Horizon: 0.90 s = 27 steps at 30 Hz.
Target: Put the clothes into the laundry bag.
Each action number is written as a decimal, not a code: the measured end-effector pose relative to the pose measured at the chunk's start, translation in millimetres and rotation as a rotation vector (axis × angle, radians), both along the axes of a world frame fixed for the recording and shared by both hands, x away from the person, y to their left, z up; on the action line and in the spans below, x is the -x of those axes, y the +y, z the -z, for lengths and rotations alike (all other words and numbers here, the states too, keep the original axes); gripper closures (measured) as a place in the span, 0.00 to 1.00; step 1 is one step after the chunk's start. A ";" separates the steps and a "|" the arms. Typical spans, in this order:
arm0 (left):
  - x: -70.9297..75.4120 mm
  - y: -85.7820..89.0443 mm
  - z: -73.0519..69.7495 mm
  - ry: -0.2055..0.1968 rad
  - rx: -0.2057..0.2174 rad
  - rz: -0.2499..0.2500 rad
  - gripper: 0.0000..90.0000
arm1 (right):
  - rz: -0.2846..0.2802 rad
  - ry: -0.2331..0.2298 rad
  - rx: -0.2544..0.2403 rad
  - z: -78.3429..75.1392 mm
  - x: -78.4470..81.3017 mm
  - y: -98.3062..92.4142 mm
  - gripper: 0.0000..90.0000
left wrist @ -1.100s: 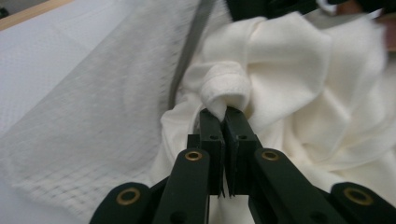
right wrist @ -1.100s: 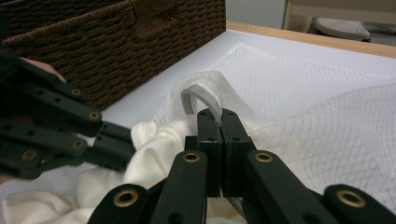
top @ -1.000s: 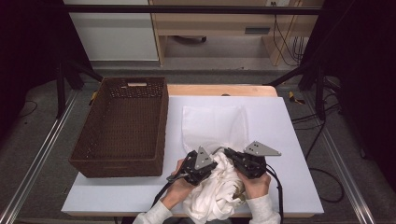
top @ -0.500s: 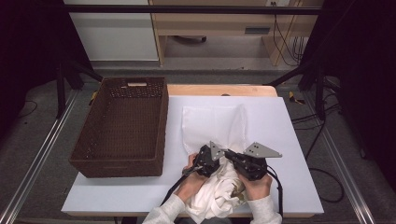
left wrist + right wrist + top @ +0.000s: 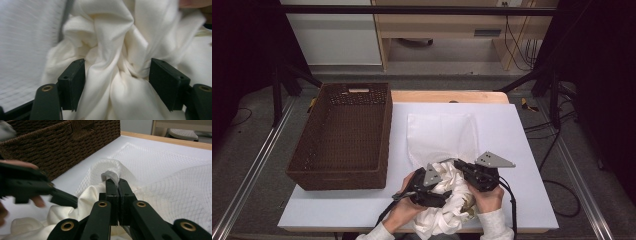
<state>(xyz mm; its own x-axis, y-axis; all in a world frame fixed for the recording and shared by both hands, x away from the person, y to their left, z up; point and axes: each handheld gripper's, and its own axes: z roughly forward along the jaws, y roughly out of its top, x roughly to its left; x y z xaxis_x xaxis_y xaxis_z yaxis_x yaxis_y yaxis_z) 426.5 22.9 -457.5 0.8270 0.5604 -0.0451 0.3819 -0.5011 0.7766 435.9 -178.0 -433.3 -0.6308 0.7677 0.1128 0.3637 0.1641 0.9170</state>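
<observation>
Right tool [image 5: 117, 185] pinches unlabelled mesh bag [image 5: 160, 170]; left tool [image 5: 117, 82] just opened around cloth [image 5: 115, 50].

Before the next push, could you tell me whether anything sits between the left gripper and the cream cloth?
Nothing visible does. The left gripper has just been opening, and the bunched cream cloth already lies between its parted jaws. The right gripper is shut on the mesh laundry bag's rim, holding its mouth up beside the cloth.

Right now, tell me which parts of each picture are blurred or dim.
High view: evenly lit white table, dark at both side edges, left gripper slightly smeared. Left gripper view: cream cloth soft, the mesh at the left streaked by motion. Right gripper view: the other gripper at left is motion-blurred; mesh bag and basket sharp.
</observation>
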 end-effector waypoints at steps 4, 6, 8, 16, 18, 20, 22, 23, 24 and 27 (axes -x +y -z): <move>-7.1 -8.0 9.6 0.054 0.036 0.013 0.61 | -0.007 0.007 0.004 2.1 -1.1 1.2 0.99; -3.2 -10.0 8.0 0.023 0.012 0.004 0.71 | -0.014 0.007 0.008 3.1 -1.3 3.2 0.99; 2.4 -11.3 5.0 -0.018 -0.014 -0.009 0.76 | -0.017 0.002 0.015 3.0 -0.8 4.7 0.99; -6.1 1.4 -23.3 -0.068 -0.014 -0.078 0.80 | -0.005 -0.020 0.016 -5.5 5.2 4.3 0.99; -10.8 -5.8 -22.6 -0.090 -0.049 -0.093 0.80 | -0.013 -0.025 0.015 -7.8 6.6 6.0 0.99; -17.2 -16.3 -15.5 -0.112 -0.084 -0.114 0.80 | -0.028 -0.027 0.005 -10.5 8.5 8.3 0.99; -25.2 -24.0 -7.5 -0.109 -0.096 -0.132 0.80 | -0.045 -0.031 0.014 -13.0 11.1 11.4 0.99; -28.2 -26.1 -4.3 -0.118 -0.094 -0.135 0.79 | -0.054 -0.033 0.021 -13.6 11.9 12.4 0.99; -30.6 -26.5 -1.9 -0.121 -0.083 -0.128 0.79 | -0.055 -0.036 0.023 -13.5 12.1 12.5 0.99; -32.9 -18.4 -1.4 -0.092 -0.024 -0.124 0.72 | -0.031 -0.032 0.020 -9.9 8.9 7.9 0.99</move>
